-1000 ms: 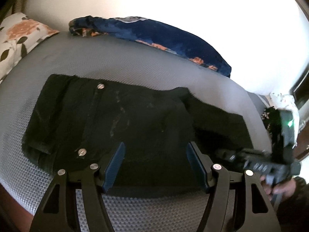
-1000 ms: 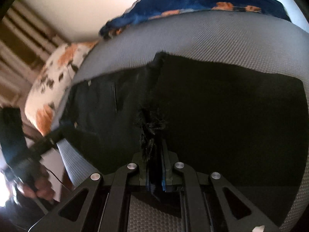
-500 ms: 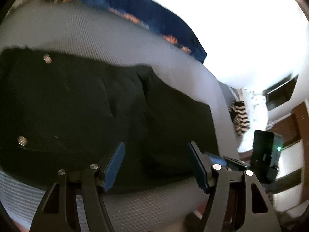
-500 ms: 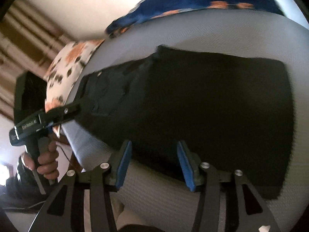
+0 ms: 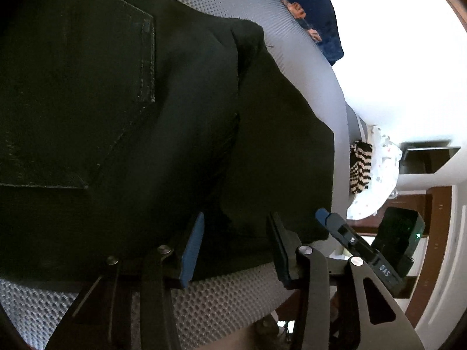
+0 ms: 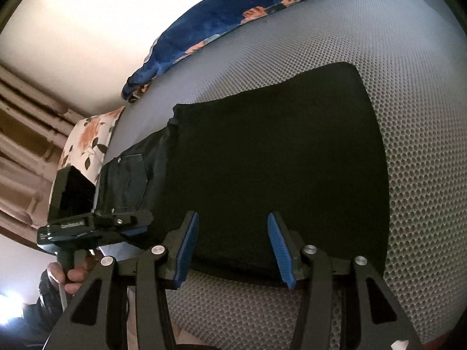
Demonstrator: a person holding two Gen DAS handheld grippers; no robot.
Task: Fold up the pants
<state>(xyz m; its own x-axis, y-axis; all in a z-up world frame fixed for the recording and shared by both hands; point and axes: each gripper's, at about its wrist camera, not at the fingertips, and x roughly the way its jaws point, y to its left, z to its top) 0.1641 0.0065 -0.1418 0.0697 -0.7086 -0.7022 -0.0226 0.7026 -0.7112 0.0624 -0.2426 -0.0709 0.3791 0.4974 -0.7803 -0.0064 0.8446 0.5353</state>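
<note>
Right wrist view, black pants folded, grey mattress

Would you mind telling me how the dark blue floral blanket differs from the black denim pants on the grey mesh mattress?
The dark blue floral blanket is bunched in a heap at the mattress's far edge; the black denim pants lie flat, folded, near the front edge. The blanket bears orange flowers; the pants are plain, with a stitched pocket. Both rest on the grey mesh mattress.

White lettering "DAS" on black handheld right gripper body; label on black left gripper illegible.
</note>
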